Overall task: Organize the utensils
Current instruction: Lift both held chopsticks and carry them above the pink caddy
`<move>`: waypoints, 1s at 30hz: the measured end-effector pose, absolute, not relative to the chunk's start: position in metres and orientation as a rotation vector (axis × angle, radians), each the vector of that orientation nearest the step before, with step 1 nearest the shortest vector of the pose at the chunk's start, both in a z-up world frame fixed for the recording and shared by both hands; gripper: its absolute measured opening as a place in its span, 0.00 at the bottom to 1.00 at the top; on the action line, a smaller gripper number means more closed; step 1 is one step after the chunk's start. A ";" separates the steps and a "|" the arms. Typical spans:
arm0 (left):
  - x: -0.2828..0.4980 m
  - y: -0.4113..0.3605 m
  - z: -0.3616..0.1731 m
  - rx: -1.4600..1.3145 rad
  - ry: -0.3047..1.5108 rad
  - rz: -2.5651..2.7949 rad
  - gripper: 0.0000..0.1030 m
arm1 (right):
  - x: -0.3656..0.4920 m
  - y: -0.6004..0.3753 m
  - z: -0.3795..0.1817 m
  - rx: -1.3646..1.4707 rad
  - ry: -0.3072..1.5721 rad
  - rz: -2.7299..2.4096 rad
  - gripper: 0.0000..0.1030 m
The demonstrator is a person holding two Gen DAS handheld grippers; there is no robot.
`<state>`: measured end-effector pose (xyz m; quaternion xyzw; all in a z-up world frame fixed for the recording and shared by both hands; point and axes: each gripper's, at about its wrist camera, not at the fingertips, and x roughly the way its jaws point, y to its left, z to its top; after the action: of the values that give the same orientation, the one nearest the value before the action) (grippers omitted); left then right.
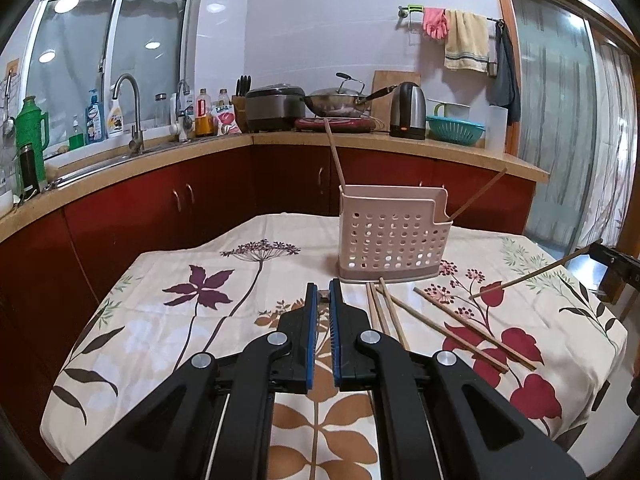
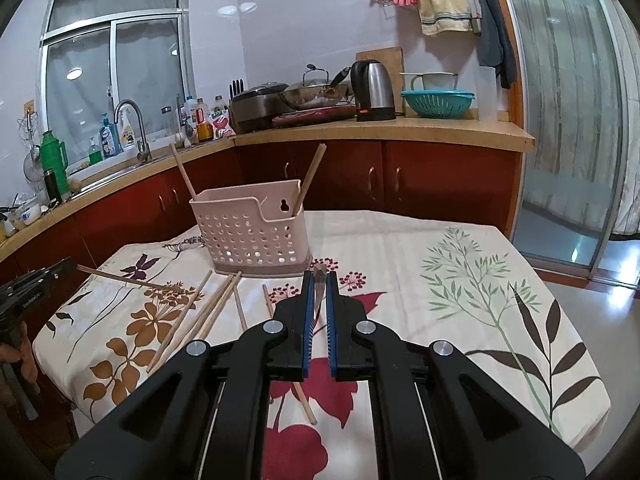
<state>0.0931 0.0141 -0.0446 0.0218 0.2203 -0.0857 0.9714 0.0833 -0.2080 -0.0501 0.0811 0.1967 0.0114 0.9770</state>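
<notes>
Roughly at the left, the left gripper [image 1: 323,294] has its jaws pinched on only a sliver in its own view; the right wrist view suggests this is a chopstick [image 2: 120,279] held by one end, though I am not sure.

Further right the pink perforated holder [image 1: 394,236] stands upright on the tablecloth [image 1: 180,320]. It holds two upright sticks, one leaning out of its left end [image 1: 334,152] and one out of its right [image 1: 478,194].

Just in front of it lie the loose chopsticks [image 1: 460,326], some crossing.

Far right, the right gripper [image 1: 612,264] is clamped on another stick [image 1: 536,274].

These are probably light, stiff and smooth, apt to roll or pivot. Taking hold near the thick end should let the tip drop into the holder.
</notes>
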 end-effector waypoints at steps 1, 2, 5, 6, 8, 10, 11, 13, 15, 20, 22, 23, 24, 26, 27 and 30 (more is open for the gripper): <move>0.095 0.014 -0.044 0.045 0.444 -0.174 0.06 | 0.085 -0.208 -0.049 0.162 0.393 0.024 0.06; 0.097 0.013 -0.044 0.046 0.446 -0.176 0.06 | 0.087 -0.207 -0.047 0.160 0.391 0.024 0.06; 0.104 0.012 -0.042 0.044 0.447 -0.182 0.06 | 0.093 -0.206 -0.044 0.156 0.384 0.027 0.06; 0.106 0.011 -0.041 0.044 0.446 -0.185 0.06 | 0.094 -0.206 -0.043 0.153 0.382 0.027 0.06; 0.110 0.010 -0.039 0.044 0.440 -0.188 0.06 | 0.100 -0.205 -0.041 0.147 0.376 0.030 0.06; 0.115 0.009 -0.035 0.048 0.431 -0.192 0.06 | 0.105 -0.204 -0.038 0.144 0.372 0.033 0.06; 0.117 0.008 -0.034 0.049 0.428 -0.193 0.06 | 0.108 -0.203 -0.037 0.142 0.368 0.033 0.06; 0.124 0.006 -0.030 0.052 0.426 -0.198 0.06 | 0.113 -0.203 -0.034 0.141 0.362 0.036 0.06; 0.128 0.006 -0.029 0.047 0.424 -0.205 0.06 | 0.118 -0.203 -0.032 0.140 0.357 0.037 0.06; 0.132 0.003 -0.021 0.047 0.402 -0.214 0.06 | 0.123 -0.204 -0.025 0.140 0.337 0.043 0.06; 0.133 0.002 -0.017 0.048 0.395 -0.216 0.06 | 0.123 -0.204 -0.021 0.139 0.331 0.046 0.06; 0.133 0.001 -0.015 0.048 0.391 -0.220 0.06 | 0.122 -0.204 -0.020 0.140 0.328 0.048 0.06; 0.132 0.000 -0.012 0.046 0.387 -0.224 0.06 | 0.122 -0.204 -0.018 0.142 0.325 0.049 0.06; 0.132 0.000 -0.007 0.037 0.385 -0.236 0.06 | 0.120 -0.206 -0.014 0.148 0.318 0.052 0.06; 0.132 0.000 -0.003 0.028 0.385 -0.246 0.06 | 0.119 -0.206 -0.012 0.152 0.315 0.054 0.06; 0.131 0.000 0.008 0.016 0.372 -0.261 0.06 | 0.115 -0.208 -0.002 0.160 0.298 0.061 0.06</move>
<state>0.1307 0.0002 0.0083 0.0081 0.1845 -0.1295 0.9742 0.1148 -0.2081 -0.0025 0.0795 0.1481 0.0304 0.9853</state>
